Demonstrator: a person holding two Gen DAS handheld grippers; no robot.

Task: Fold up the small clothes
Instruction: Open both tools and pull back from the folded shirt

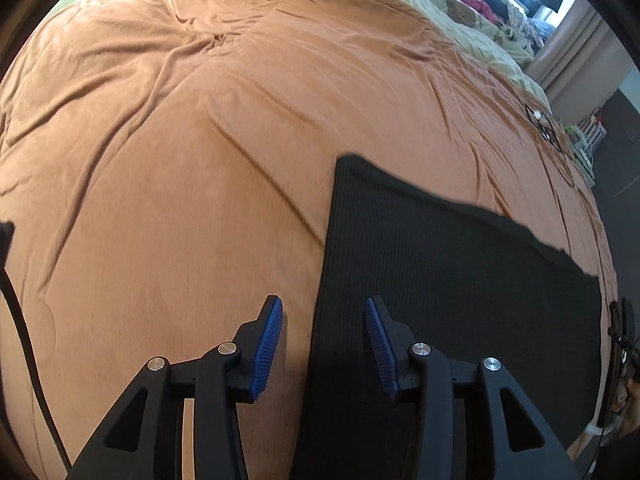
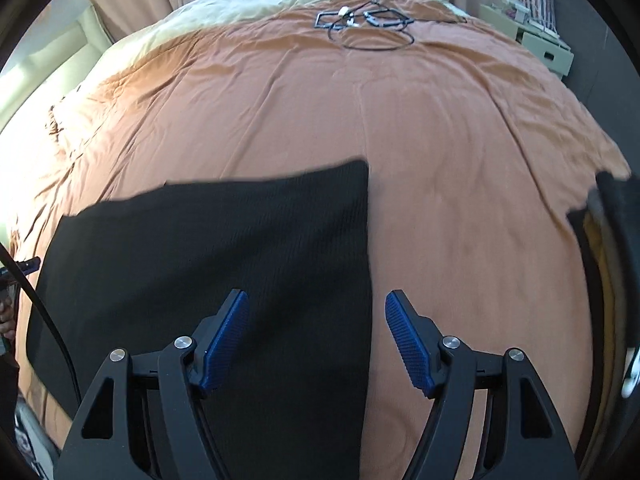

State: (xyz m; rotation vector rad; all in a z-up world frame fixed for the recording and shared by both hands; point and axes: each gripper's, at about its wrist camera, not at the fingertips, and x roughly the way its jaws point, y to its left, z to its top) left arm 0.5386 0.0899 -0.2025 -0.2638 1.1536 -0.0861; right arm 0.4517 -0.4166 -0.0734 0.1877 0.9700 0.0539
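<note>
Black ribbed knit garment [image 1: 440,280] spread flat on rust-orange quilted bedspread [image 1: 180,160], near its front edge. Left gripper [image 1: 324,340]: 2 blue-padded fingers [image 1: 268,344] spread apart, nothing between, straddling the garment's left edge. Right gripper [image 2: 316,336]: 2 blue-padded fingers [image 2: 224,340] likewise spread, straddling the garment's right edge [image 2: 366,280]. Tangle of black cables with white plugs [image 2: 368,24] lying well beyond, toward the far end of the bedspread.

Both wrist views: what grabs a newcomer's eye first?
The black ribbed garment spread flat on the rust-orange duvet. Both grippers, left and right, hang open over its opposite side edges. Tangled black cables lie far up the bed.
</note>
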